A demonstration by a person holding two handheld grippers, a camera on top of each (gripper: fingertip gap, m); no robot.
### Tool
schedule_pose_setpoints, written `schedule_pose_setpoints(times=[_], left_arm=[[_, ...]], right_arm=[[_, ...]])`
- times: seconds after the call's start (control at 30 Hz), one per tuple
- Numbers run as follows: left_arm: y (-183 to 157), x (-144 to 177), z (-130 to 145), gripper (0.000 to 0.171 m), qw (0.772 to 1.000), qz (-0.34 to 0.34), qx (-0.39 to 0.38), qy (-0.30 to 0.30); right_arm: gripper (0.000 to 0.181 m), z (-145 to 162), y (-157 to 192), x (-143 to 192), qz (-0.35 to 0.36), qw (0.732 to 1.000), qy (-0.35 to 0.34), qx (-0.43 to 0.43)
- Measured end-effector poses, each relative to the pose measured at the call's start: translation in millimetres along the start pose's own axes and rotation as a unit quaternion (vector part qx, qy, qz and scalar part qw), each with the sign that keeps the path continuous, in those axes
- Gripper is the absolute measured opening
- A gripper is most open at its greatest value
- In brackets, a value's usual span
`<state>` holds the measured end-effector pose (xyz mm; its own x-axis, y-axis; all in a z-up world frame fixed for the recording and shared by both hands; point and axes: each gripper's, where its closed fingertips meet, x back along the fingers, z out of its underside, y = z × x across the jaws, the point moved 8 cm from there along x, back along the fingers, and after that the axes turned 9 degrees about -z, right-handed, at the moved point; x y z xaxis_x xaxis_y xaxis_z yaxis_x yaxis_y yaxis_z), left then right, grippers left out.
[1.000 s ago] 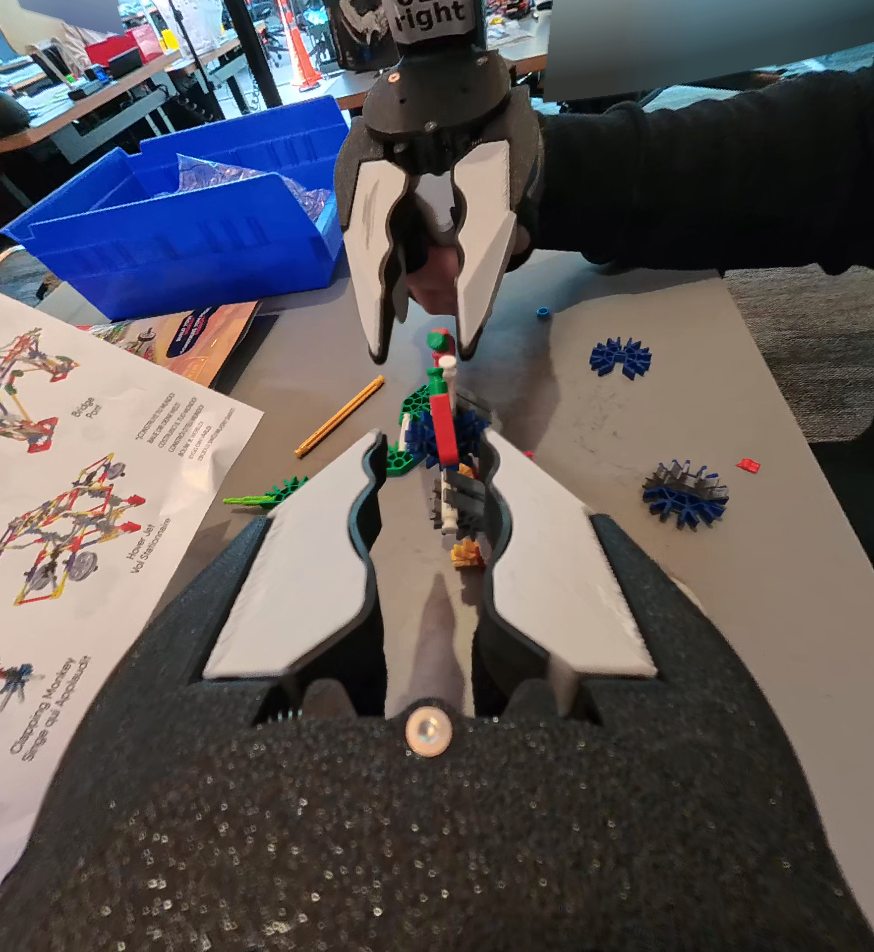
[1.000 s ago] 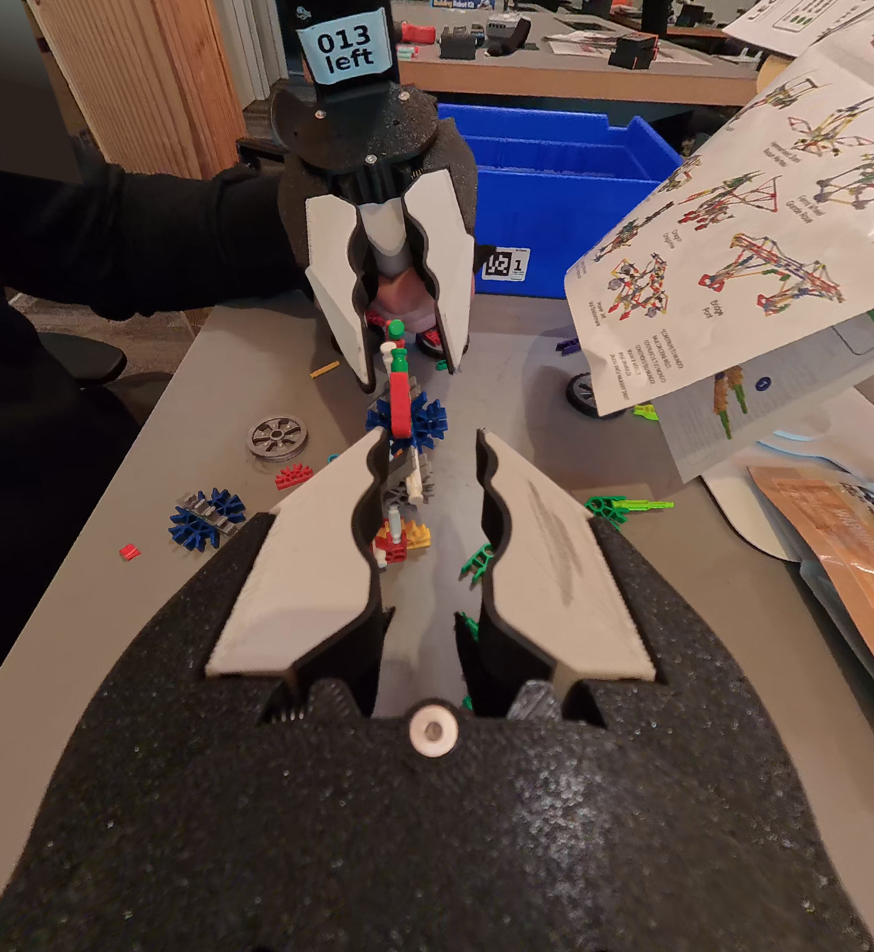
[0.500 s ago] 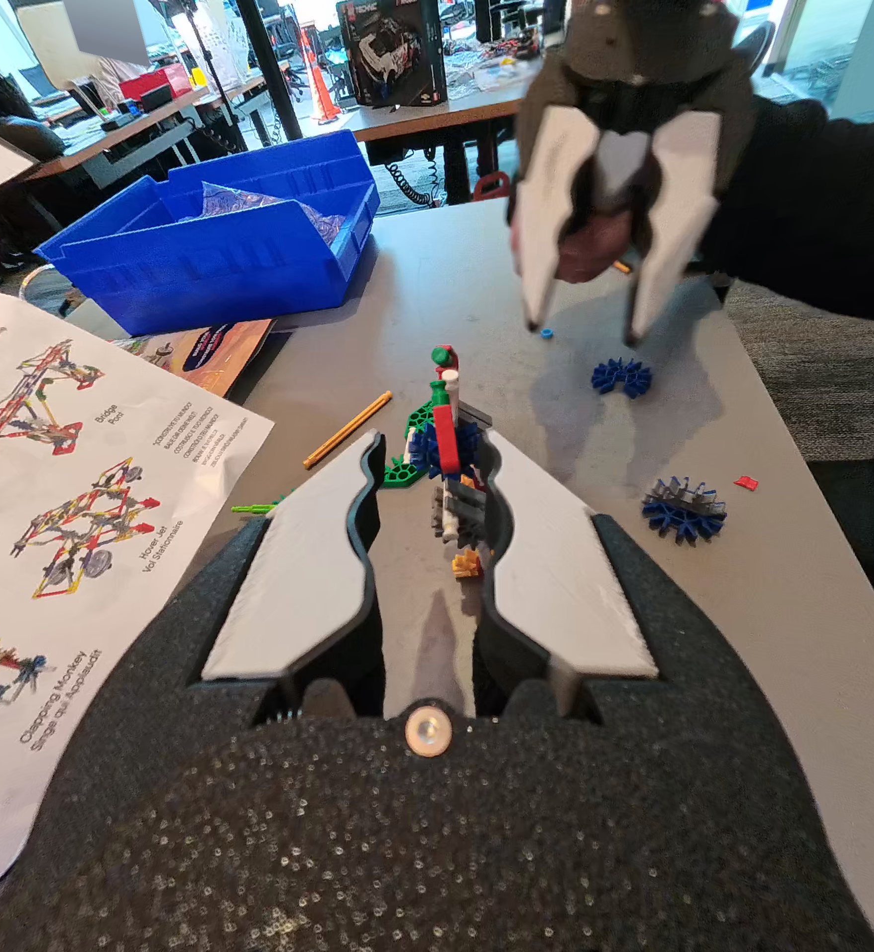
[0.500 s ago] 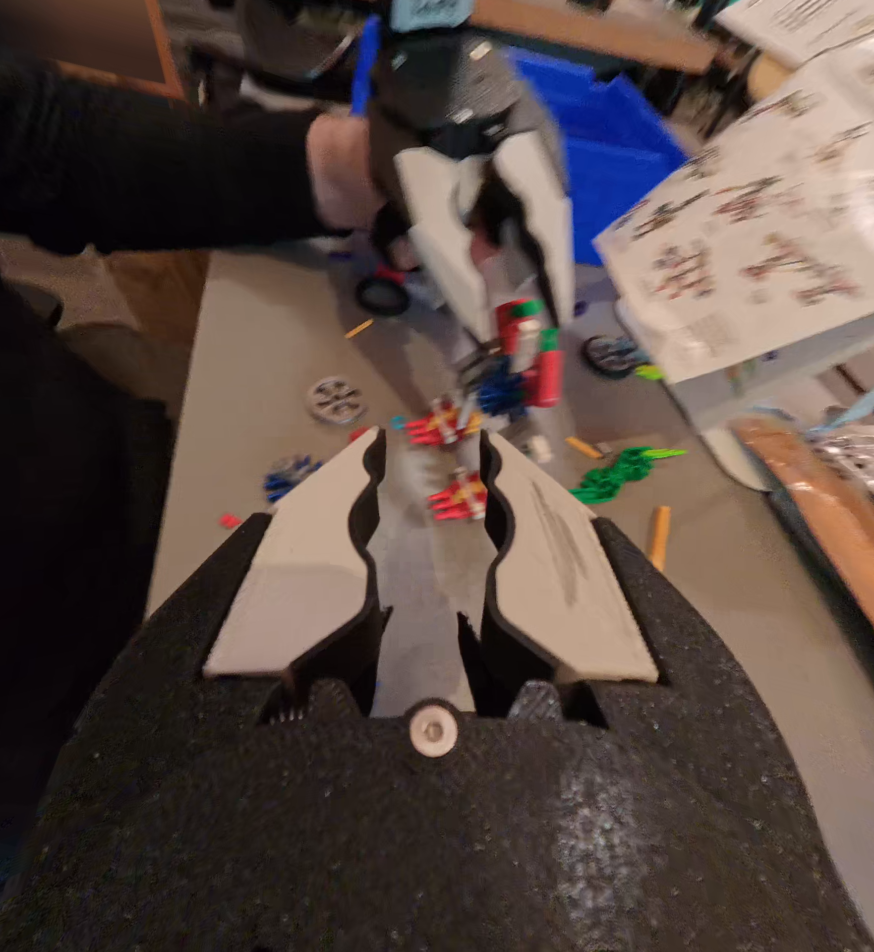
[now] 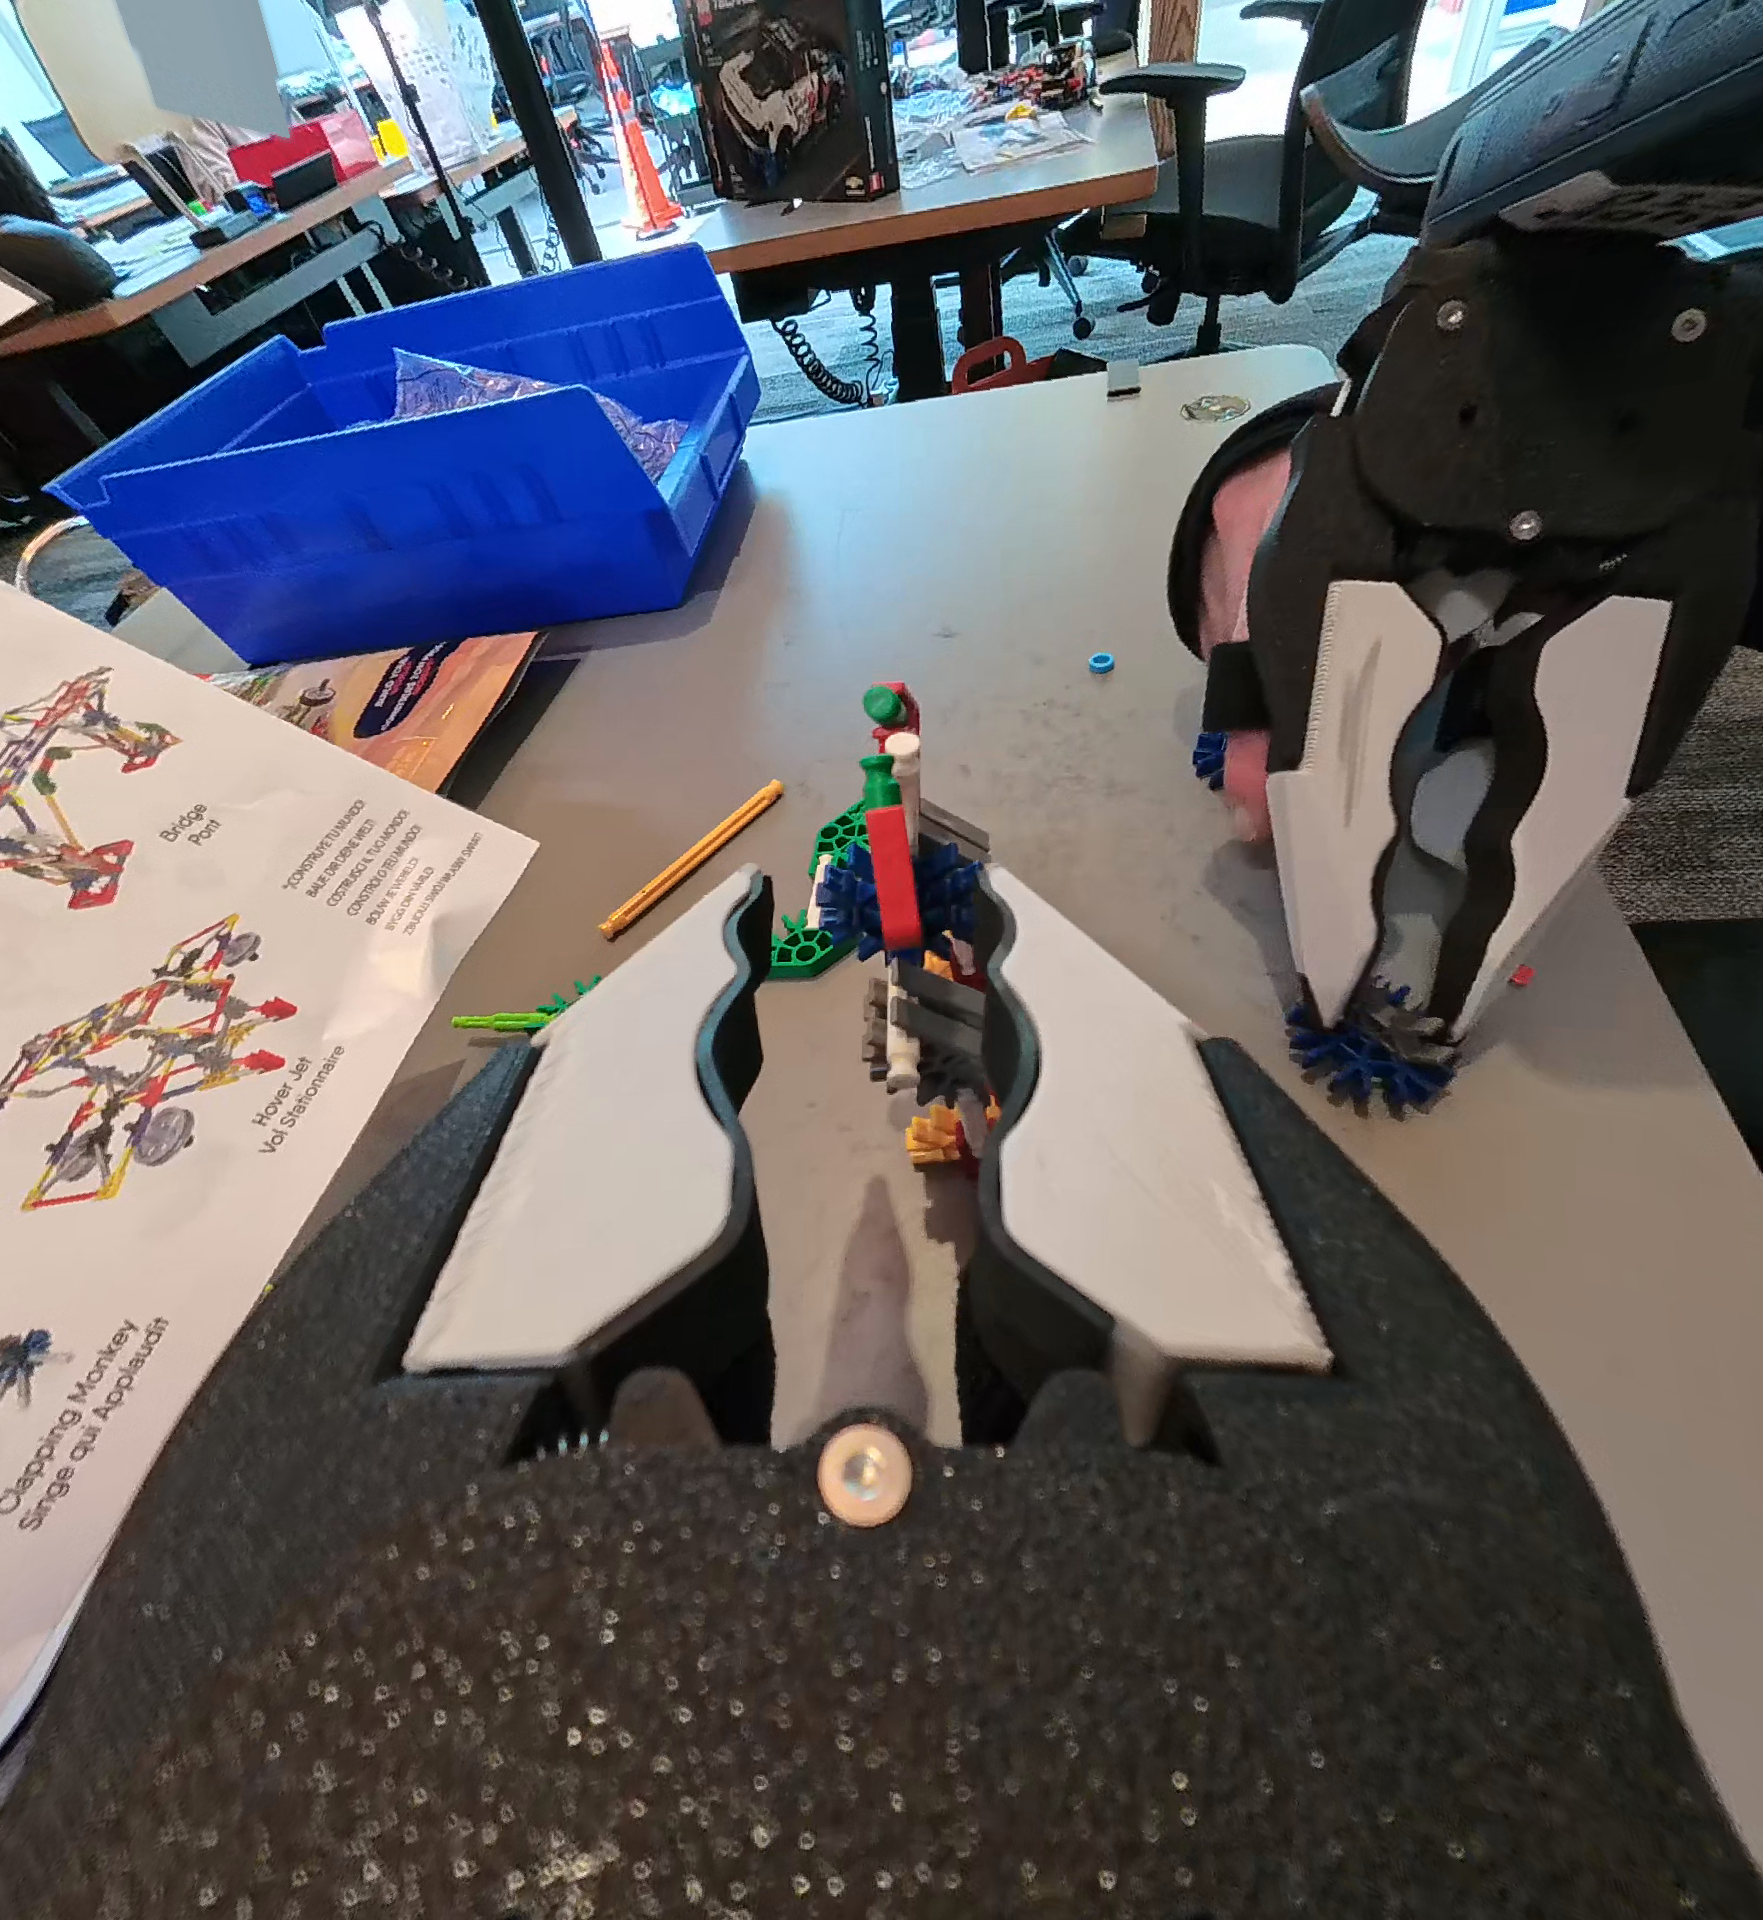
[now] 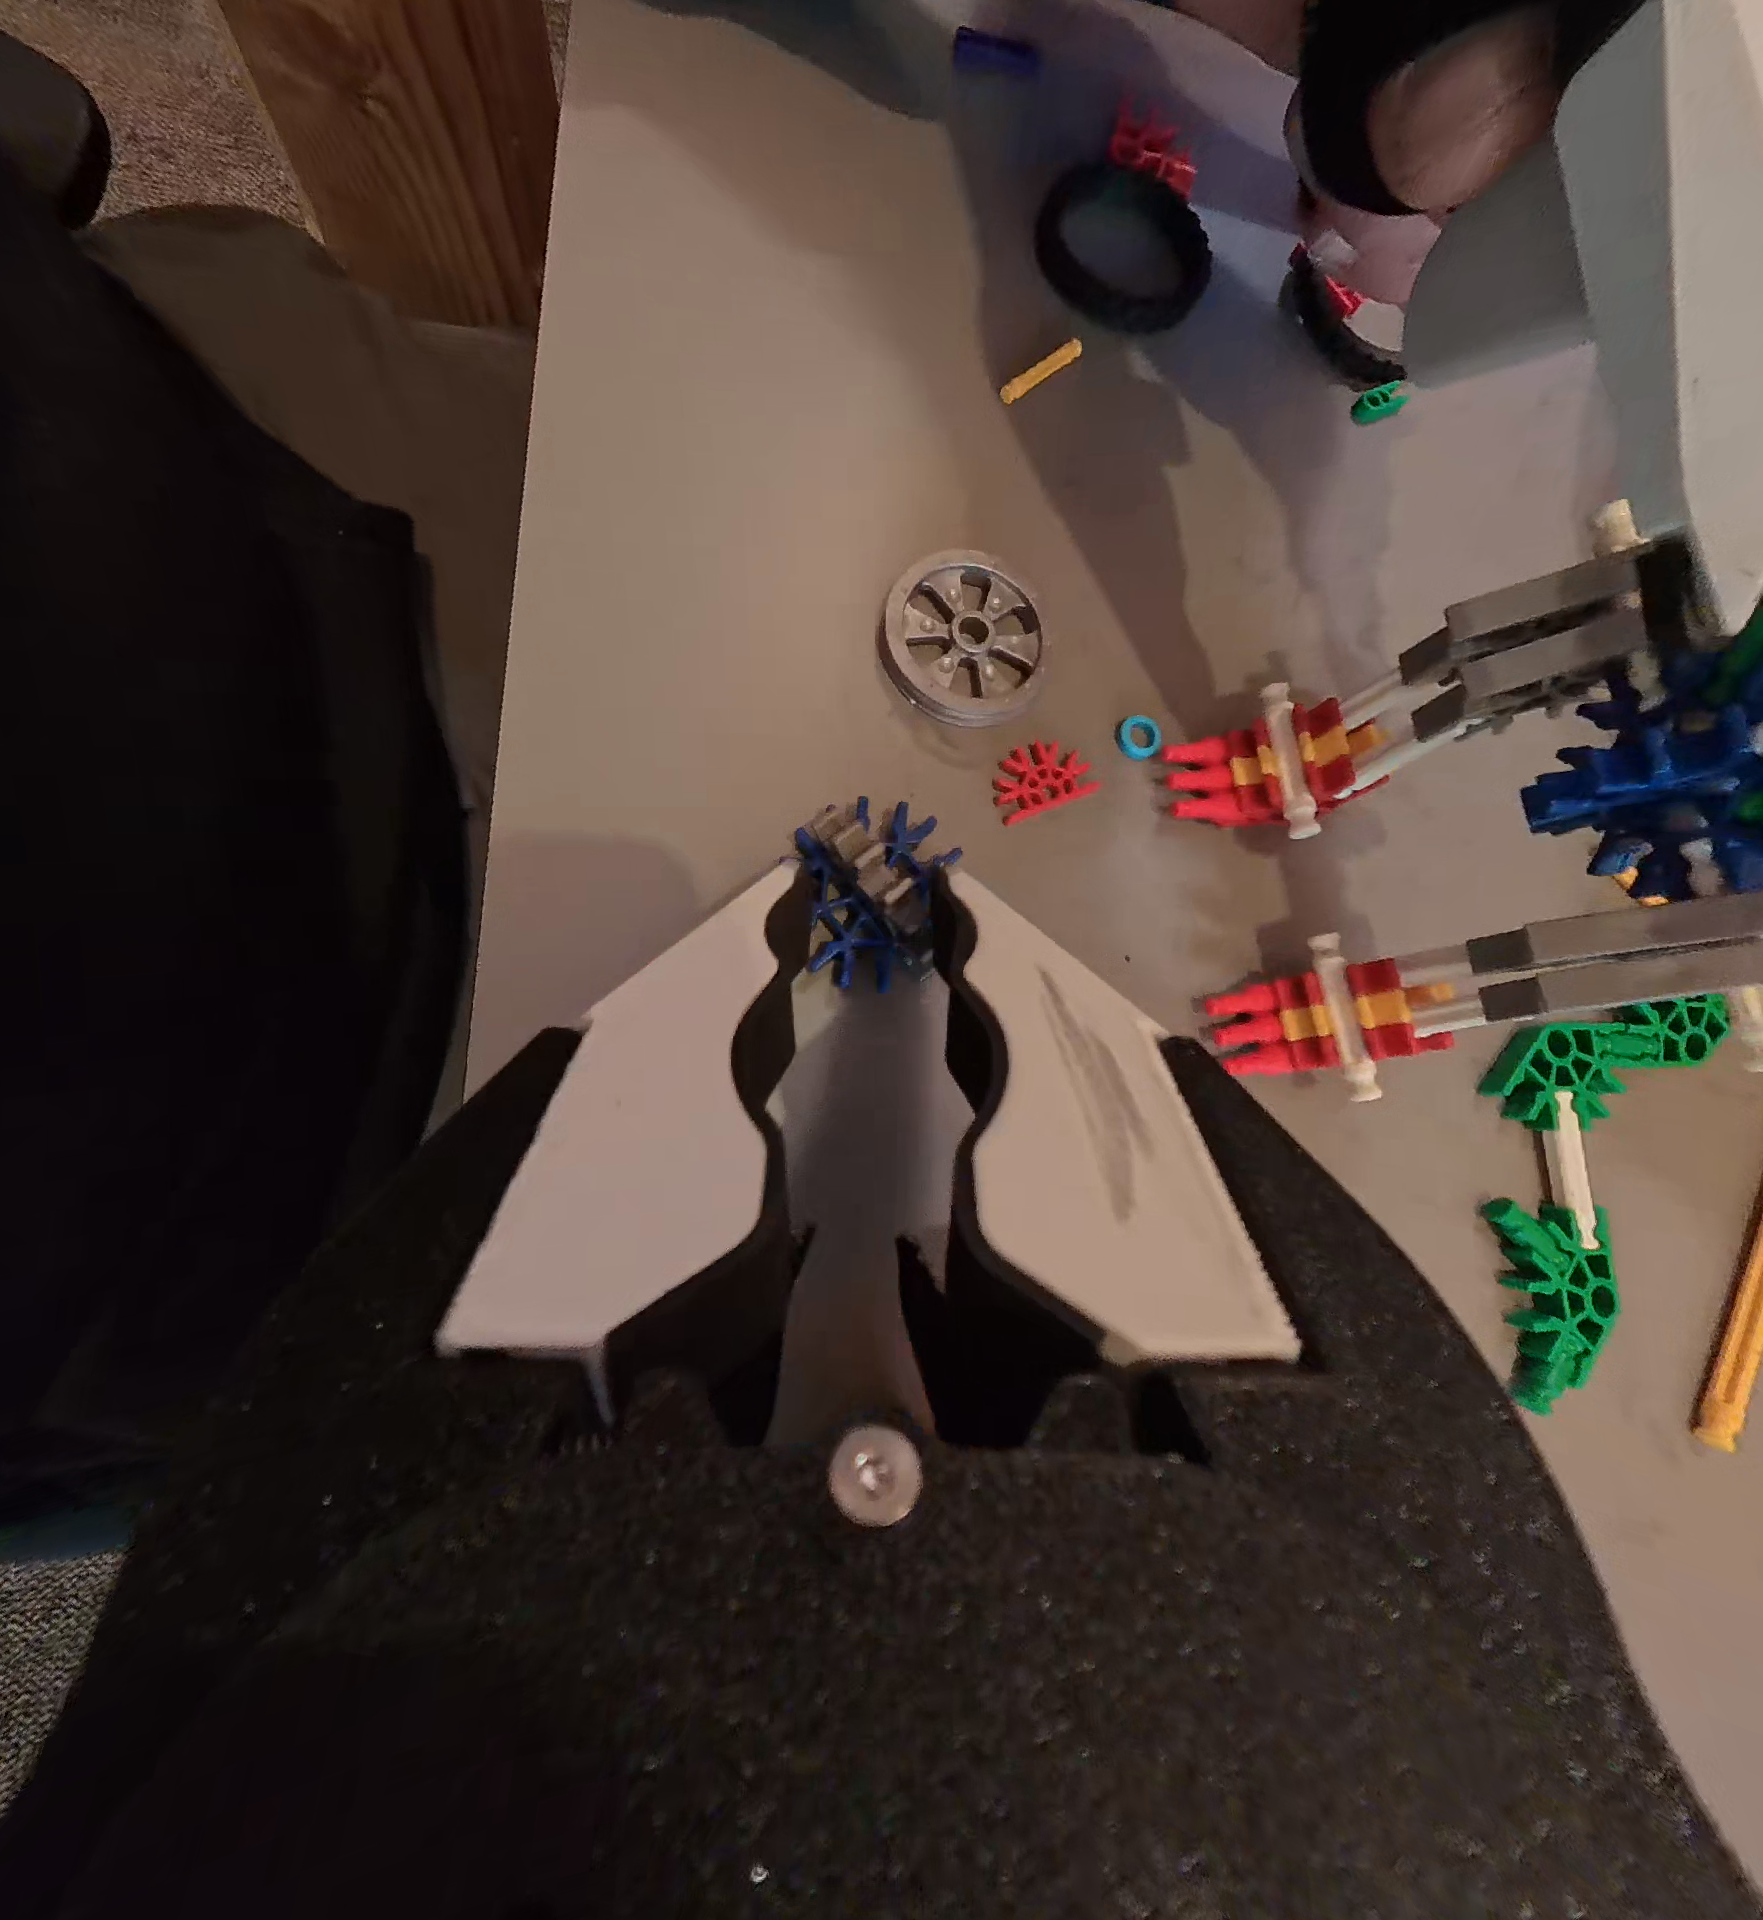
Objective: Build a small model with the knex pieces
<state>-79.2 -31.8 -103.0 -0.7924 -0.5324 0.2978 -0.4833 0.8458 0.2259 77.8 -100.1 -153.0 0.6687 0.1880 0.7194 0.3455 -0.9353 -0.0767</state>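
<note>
A toy model [image 5: 898,894] of red, blue, grey, green and white construction pieces stands on the grey table [image 5: 1012,582]. My left gripper [image 5: 872,894] is open around it, and the model leans on the right finger. My right gripper [image 6: 866,883] points down at the table edge, shut on a blue and grey connector stack [image 6: 856,925] that rests on the table. The right gripper [image 5: 1386,1018] and the stack [image 5: 1376,1070] also show at the right of the left wrist view. The model's red-tipped legs [image 6: 1261,774] lie to the right of the stack.
A blue bin [image 5: 420,520] stands at the back left, with an instruction sheet [image 5: 129,935] in front of it. Loose pieces lie about: a yellow rod [image 6: 1760,1278], green connectors [image 6: 1563,1288], a grey wheel [image 6: 965,649], a red connector [image 6: 1043,779] and a black tyre [image 6: 1121,255].
My right gripper left the top of the model, swung right and down to the table edge, and closed on the blue and grey stack. The left gripper stayed around the model.
</note>
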Motion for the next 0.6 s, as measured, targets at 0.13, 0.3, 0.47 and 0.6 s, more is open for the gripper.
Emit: schedule_pose_setpoints(times=[0.13,0.3,0.47,0.6], left_arm=[[-2,-1,0,0.037,1.0,0.003,-0.004,0.004],[-3,-1,0,0.037,1.0,0.004,-0.006,0.003],[-2,-2,1,0.037,1.0,0.006,-0.002,0.006],[-3,-4,2,0.037,1.0,0.01,-0.004,0.011]], right_arm=[[0.02,0,0,0,-0.005,1.0,-0.001,0.003],[0.006,0,-2,2,-0.008,1.0,-0.024,-0.001],[0.006,0,-7,11,0.002,0.999,-0.053,-0.008],[0.006,3,-10,14,0.012,0.999,-0.051,-0.01]])
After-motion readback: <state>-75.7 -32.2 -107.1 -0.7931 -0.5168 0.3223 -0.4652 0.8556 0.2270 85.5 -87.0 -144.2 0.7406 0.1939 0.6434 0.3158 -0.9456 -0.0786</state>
